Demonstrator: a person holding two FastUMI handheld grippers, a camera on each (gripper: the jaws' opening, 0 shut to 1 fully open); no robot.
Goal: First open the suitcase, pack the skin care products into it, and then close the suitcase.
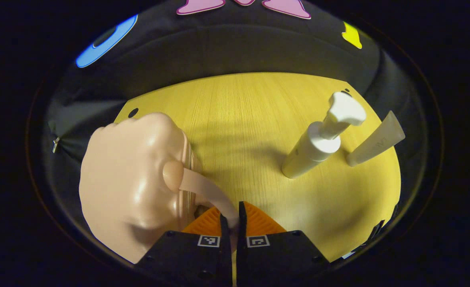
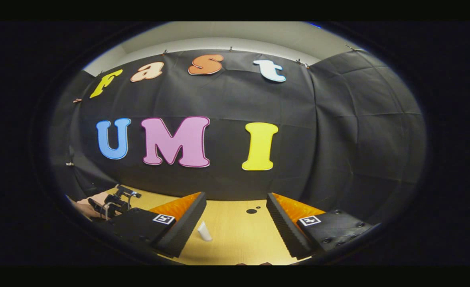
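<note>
The left tongs (image 1: pixel 232 223) pinch the strap (image 1: pixel 203 189) of the pink suitcase (image 1: pixel 133 179), still closed. Ahead of them a pump bottle (image 1: pixel 318 139) and tube (image 1: pixel 374 141) wait unpacked on the tabletop (image 1: pixel 239 119). The right tongs (image 2: pixel 235 223) hang wide open, empty.

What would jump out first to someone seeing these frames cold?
In the left gripper view, the glossy pink suitcase bulges at lower left, and the left gripper pinches its strap-like pull tab. Across the yellow table, a white pump bottle and a beige tube stand at right. In the right gripper view, the right gripper is wide open, held above the table.
</note>
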